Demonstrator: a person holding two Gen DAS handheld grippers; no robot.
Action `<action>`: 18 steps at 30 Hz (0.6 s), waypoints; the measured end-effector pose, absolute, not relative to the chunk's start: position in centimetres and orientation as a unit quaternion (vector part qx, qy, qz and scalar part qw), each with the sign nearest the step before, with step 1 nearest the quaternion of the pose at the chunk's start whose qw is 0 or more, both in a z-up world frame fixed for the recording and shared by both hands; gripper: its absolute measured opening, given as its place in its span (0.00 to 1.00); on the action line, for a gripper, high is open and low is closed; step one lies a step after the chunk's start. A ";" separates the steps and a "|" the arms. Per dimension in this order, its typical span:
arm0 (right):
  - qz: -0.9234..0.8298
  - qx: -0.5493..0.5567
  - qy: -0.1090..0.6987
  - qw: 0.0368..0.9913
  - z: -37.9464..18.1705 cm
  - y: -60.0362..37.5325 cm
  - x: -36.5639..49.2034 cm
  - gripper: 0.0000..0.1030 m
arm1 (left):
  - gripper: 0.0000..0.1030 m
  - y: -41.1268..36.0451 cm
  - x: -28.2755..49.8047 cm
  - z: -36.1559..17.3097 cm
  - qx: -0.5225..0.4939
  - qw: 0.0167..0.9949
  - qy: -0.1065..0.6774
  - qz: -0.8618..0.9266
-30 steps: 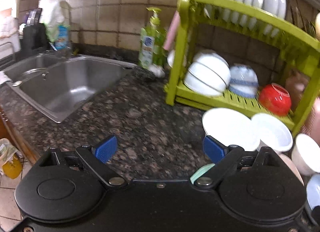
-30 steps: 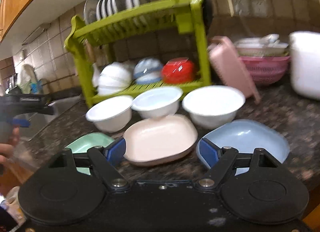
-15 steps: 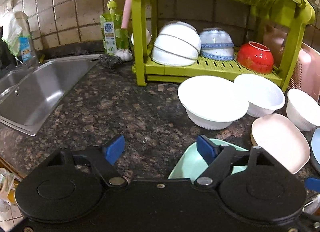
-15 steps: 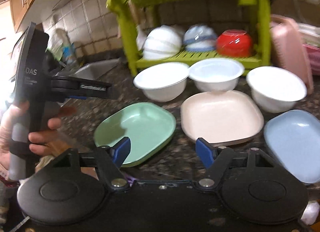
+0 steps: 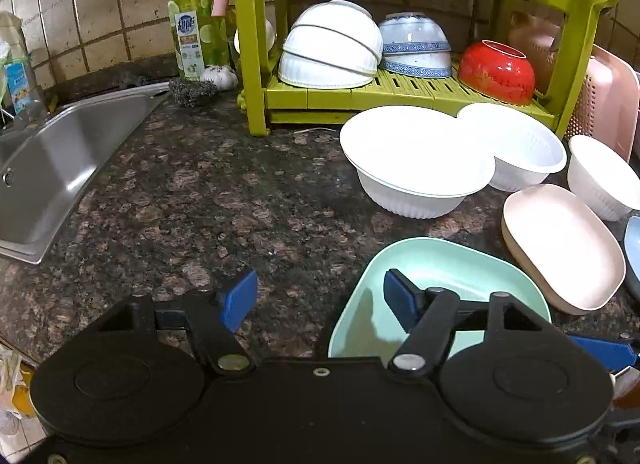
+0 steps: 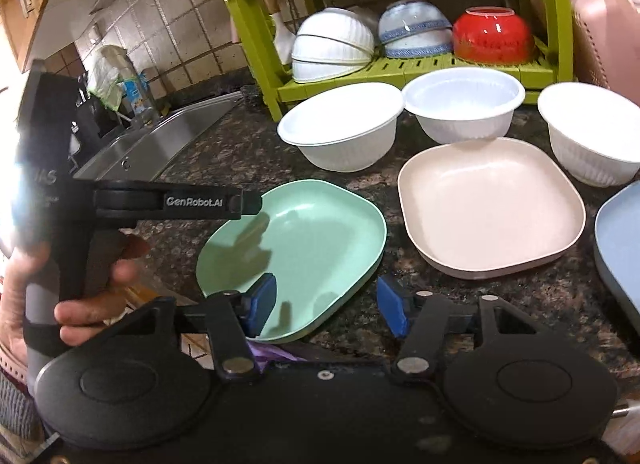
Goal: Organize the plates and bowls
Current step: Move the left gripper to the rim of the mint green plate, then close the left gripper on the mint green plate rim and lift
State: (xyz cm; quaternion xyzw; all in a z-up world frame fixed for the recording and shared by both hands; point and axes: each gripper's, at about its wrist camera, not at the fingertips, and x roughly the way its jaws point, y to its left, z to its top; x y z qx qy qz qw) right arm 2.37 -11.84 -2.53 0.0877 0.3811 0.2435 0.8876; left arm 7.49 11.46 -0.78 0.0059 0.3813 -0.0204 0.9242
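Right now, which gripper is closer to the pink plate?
Right. The right gripper sits open at the green plate, with the pink plate just ahead to its right. The left gripper is open beyond the green plate's far side.

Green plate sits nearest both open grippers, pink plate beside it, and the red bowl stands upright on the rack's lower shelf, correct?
Not quite: the red bowl lies upside down on the rack, as the right wrist view shows. The green plate is nearest both open grippers, left gripper and right gripper, with the pink plate beside it.
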 end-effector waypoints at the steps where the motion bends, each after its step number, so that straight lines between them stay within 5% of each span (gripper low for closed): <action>1: 0.239 0.090 0.385 0.887 -2.6 -11.8 2.6 0.53 | 0.69 11.4 7.5 -0.8 0.009 0.925 0.379 -0.020; 18: 0.213 0.078 0.399 0.889 -3.6 -10.9 4.4 0.29 | 0.32 10.6 8.6 -2.1 0.016 0.904 0.422 -0.066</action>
